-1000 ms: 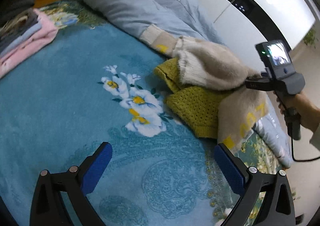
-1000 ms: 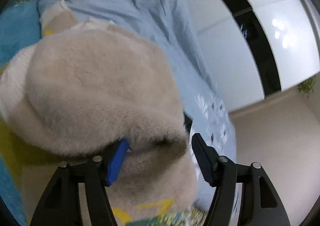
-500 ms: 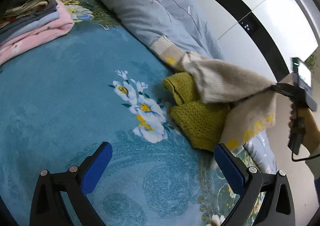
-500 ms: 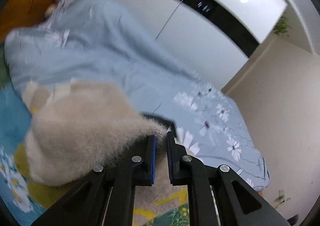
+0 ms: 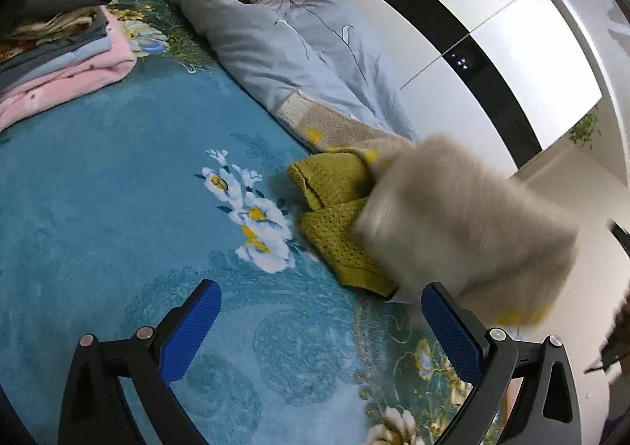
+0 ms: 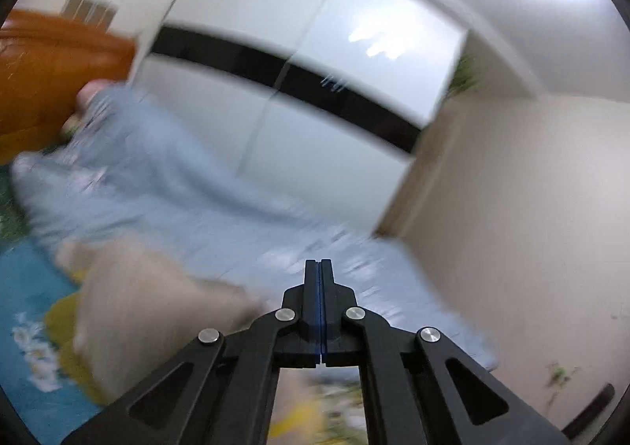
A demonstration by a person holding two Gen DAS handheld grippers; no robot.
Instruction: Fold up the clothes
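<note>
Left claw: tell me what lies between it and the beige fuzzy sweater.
Nothing visible does. The left claw hangs open over bare teal blanket, and the beige sweater is just ahead of its right finger. The mustard knit lies beside and partly under the sweater, not in the path.

The bedspread (image 5: 98,209) is teal with a white-and-yellow flower cluster (image 5: 252,216) and tone-on-tone scrollwork; just beside the cluster lies a mustard-yellow knit (image 5: 338,244); over the knit, a blurred beige fuzzy sweater (image 5: 464,224) with yellow marks; beyond the sweater, a pale blue-grey quilt (image 5: 283,55) with a line-drawn daisy; left of the quilt, a stack (image 5: 67,63) in pink, grey and light blue; the left gripper (image 5: 321,323) has blue pads on black arms.
</note>
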